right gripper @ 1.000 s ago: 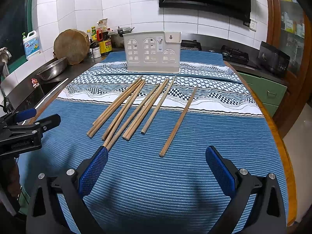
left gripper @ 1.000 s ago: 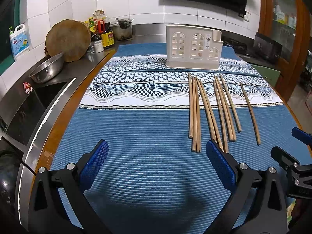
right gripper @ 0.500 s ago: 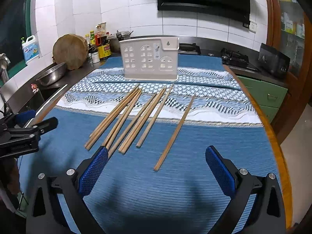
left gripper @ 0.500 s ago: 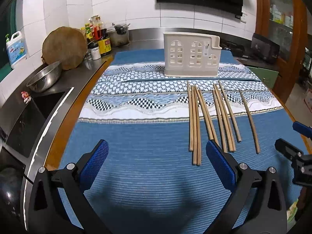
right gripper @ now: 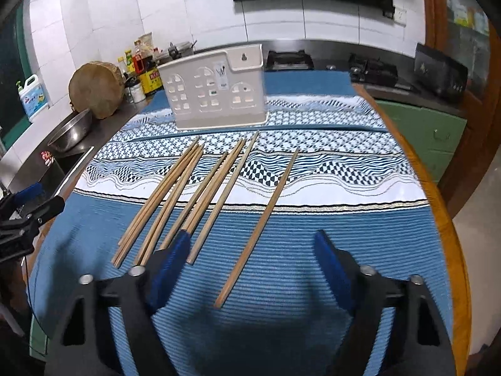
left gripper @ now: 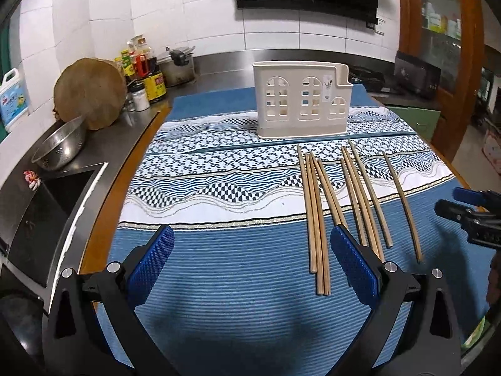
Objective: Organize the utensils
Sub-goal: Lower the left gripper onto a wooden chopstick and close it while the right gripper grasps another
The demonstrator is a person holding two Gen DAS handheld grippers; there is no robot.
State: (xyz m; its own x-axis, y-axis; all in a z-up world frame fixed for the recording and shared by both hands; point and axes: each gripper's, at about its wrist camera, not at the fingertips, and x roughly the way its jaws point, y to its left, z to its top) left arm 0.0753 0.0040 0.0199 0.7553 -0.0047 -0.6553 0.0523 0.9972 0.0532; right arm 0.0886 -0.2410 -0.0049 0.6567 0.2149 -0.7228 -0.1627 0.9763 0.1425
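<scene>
White wall tiles and a dark range hood back a counter (left gripper: 103,225) spread with a blue woven cloth banded in white and navy patterns (left gripper: 250,307). Both pairs of blue-padded jaws are spread wide and grasp nothing. Ahead of the left gripper (left gripper: 252,263), light wooden chopsticks (left gripper: 316,219) lie side by side on the cloth, their near ends just beside and partly behind its right jaw. The right gripper (right gripper: 252,261) hovers over one lone wooden chopstick (right gripper: 260,222), which runs up between its jaws, set apart from the rest of the bundle past its left jaw. Farther ahead of both stands a cream plastic utensil holder with arched cut-out windows (right gripper: 216,94), upright on the patterned band. Off to the left of the jaws sit a steel mixing bowl (left gripper: 59,150), a round wooden chopping block (left gripper: 89,92) and sauce bottles (left gripper: 144,72).
</scene>
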